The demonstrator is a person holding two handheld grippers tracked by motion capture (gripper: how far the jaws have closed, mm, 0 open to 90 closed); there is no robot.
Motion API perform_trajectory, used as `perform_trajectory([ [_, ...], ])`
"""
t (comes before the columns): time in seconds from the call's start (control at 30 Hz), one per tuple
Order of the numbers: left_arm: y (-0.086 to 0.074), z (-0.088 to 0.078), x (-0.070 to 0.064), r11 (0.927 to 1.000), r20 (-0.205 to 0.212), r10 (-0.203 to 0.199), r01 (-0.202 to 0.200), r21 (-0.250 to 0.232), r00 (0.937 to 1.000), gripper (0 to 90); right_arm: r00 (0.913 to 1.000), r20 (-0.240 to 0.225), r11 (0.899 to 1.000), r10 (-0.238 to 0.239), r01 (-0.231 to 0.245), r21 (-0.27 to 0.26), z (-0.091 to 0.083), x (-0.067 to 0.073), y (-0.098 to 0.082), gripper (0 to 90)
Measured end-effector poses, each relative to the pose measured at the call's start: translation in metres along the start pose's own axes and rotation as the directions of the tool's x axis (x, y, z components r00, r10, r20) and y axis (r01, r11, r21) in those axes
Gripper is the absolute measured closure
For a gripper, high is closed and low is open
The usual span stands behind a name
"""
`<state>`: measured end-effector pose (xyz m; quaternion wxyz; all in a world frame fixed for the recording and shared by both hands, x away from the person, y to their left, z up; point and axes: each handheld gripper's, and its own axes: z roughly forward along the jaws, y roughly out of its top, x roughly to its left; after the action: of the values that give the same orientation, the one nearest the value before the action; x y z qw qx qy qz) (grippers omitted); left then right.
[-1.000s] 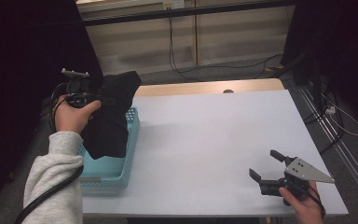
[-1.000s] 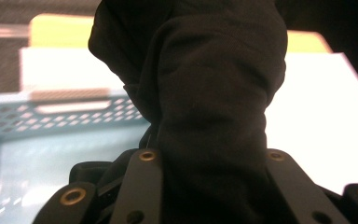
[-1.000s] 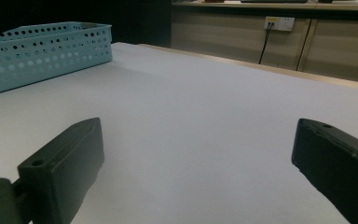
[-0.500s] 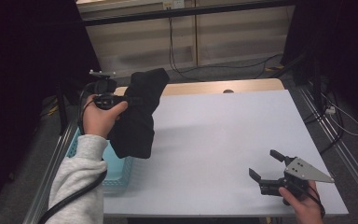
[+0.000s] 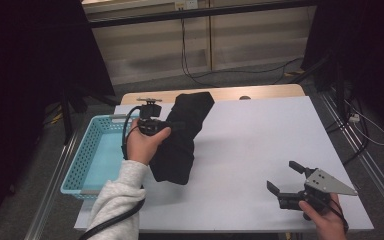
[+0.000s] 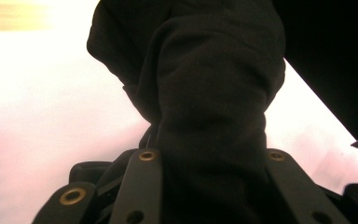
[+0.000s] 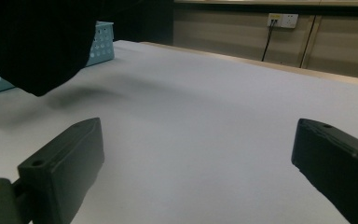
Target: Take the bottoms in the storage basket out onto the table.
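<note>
A black cloth (image 5: pixel 180 145) hangs bunched from my left gripper (image 5: pixel 177 125), which is shut on its upper part over the left side of the white table (image 5: pixel 260 130). In the left gripper view the cloth (image 6: pixel 205 93) bulges out between the two jaws of the left gripper (image 6: pixel 209 163) and hides most of what lies ahead. Its lower end (image 7: pixel 37 51) floats just above the tabletop, casting a shadow. My right gripper (image 5: pixel 281 176) rests near the table's front right corner, open, with nothing between its jaws; the right gripper view shows it (image 7: pixel 198 154) over bare tabletop.
A light blue perforated basket (image 5: pixel 75 170) stands at the table's left edge, seen too in the right gripper view (image 7: pixel 100 42). A strip of wood (image 5: pixel 260 92) runs along the table's far edge. Cables lie on the floor behind and to the right.
My left hand has carried the black cloth rightward and lower, from above the basket to over the table. The right gripper has stayed put.
</note>
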<state>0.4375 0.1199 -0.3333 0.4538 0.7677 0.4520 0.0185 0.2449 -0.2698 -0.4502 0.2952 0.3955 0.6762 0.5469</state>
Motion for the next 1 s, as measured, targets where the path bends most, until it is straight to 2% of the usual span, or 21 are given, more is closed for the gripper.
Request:
perform_trajectory([
  [0.03, -0.006, 0.009, -0.002, 1.0, 0.011, 0.001, -0.001, 0.004, 0.9999, 71.8, 1.0, -0.003, 1.0, -0.001, 0.001, 0.004, 0.0, 0.0, -0.001, 1.5],
  [0.13, -0.011, 0.019, -0.004, 0.9999, 0.019, 0.007, -0.007, 0.012, 0.9998, 71.7, 1.0, -0.003, 1.0, 0.0, 0.0, 0.002, 0.0, 0.0, -0.001, 1.5],
  [0.23, -0.021, 0.035, -0.007, 0.9989, 0.047, 0.038, -0.039, 0.027, 0.9982, 71.1, 1.0, -0.003, 1.0, 0.0, 0.0, 0.003, 0.001, 0.0, 0.0, 1.5],
  [0.27, -0.021, 0.035, -0.007, 0.9989, 0.047, 0.038, -0.039, 0.027, 0.9982, 71.0, 1.0, -0.003, 1.0, 0.0, 0.0, 0.003, 0.001, 0.0, 0.0, 1.5],
  [0.4, -0.034, 0.055, -0.012, 0.9966, 0.066, 0.066, -0.069, 0.045, 0.9957, 70.2, 1.0, -0.007, 1.0, -0.006, 0.007, 0.011, 0.002, 0.001, -0.001, 1.6],
  [0.43, -0.034, 0.055, -0.012, 0.9966, 0.066, 0.066, -0.069, 0.045, 0.9957, 70.1, 1.0, -0.007, 1.0, -0.002, 0.002, 0.011, 0.003, 0.002, -0.001, 1.6],
  [0.5, -0.037, 0.063, -0.014, 0.995, 0.086, 0.078, -0.083, 0.056, 0.9932, 69.8, 1.0, -0.007, 1.0, -0.003, 0.003, 0.012, 0.003, 0.002, -0.001, 1.5],
  [0.57, -0.039, 0.069, -0.016, 0.9913, 0.088, 0.118, -0.122, 0.049, 0.9892, 67.7, 0.9999, -0.013, 1.0, -0.002, 0.003, 0.019, 0.007, 0.004, -0.001, 1.5],
  [0.63, -0.04, 0.073, -0.017, 0.9871, 0.09, 0.146, -0.151, 0.053, 0.9852, 58.6, 0.9997, -0.018, 0.999, -0.014, 0.014, 0.029, 0.011, 0.006, 0.0, 1.6],
  [0.7, -0.041, 0.074, -0.017, 0.9843, 0.094, 0.17, -0.173, 0.033, 0.981, 46.3, 0.9989, -0.032, 0.999, -0.034, 0.035, 0.037, 0.012, 0.009, -0.001, 1.6],
  [0.73, -0.041, 0.074, -0.016, 0.9851, 0.1, 0.166, -0.17, 0.027, 0.981, 41.5, 0.9987, -0.036, 0.998, -0.037, 0.039, 0.046, 0.013, 0.009, -0.001, 1.6],
  [0.77, -0.041, 0.073, -0.016, 0.9845, 0.103, 0.169, -0.173, 0.029, 0.9802, 38.3, 0.9988, -0.037, 0.998, -0.032, 0.033, 0.052, 0.013, 0.009, -0.002, 1.6],
  [0.8, -0.041, 0.072, -0.016, 0.9825, 0.105, 0.179, -0.184, 0.033, 0.9782, 31.2, 0.9992, -0.033, 0.998, -0.022, 0.024, 0.058, 0.014, 0.008, -0.003, 1.6],
  [0.87, -0.043, 0.069, -0.014, 0.9815, 0.085, 0.187, -0.19, 0.027, 0.9786, 28.3, 0.9994, -0.029, 0.998, -0.02, 0.021, 0.062, 0.014, 0.007, -0.003, 1.7],
  [0.9, -0.044, 0.063, -0.011, 0.9806, 0.09, 0.19, -0.194, 0.029, 0.9776, 23.9, 0.9994, -0.023, 0.997, -0.024, 0.025, 0.069, 0.013, 0.007, -0.002, 1.6],
  [1.0, -0.047, 0.055, -0.008, 0.9809, 0.086, 0.19, -0.193, 0.023, 0.978, 22.0, 0.9997, -0.016, 0.997, -0.017, 0.018, 0.069, 0.012, 0.007, -0.001, 1.6],
])
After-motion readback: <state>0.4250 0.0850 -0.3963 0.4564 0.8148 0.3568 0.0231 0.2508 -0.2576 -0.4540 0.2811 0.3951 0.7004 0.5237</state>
